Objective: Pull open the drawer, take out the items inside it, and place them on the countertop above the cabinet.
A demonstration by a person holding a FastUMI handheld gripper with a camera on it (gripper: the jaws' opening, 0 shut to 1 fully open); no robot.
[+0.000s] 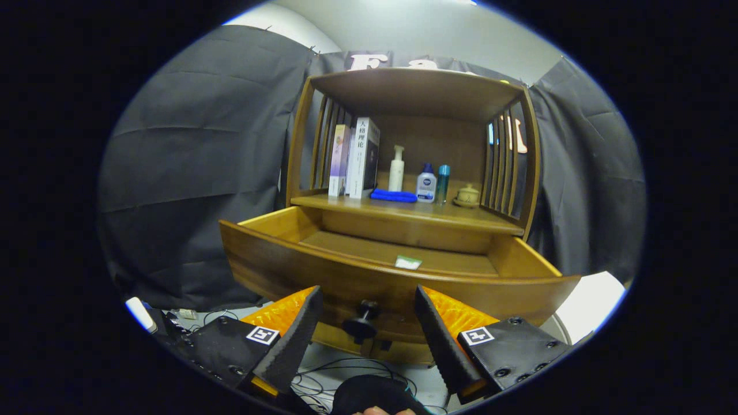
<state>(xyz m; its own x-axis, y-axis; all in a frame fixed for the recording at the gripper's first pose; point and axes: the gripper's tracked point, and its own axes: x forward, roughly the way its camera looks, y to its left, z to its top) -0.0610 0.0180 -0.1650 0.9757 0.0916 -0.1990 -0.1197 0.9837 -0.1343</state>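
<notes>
Cabinet (415, 144): wooden, slatted sides.
Drawer (398, 271): pulled fully open; opening step judged done.
Tabletop (403, 210): above drawer; carries books (354, 158), blue cloth (393, 196), pump bottle (396, 168), two small bottles, lidded cup.
Hand-held gripper (366, 323): released, fingers spread, knob (361, 323) between them, untouched.
Small green-edged packet (408, 263): lying in drawer, beyond the fingers; removal and placing left.
</notes>
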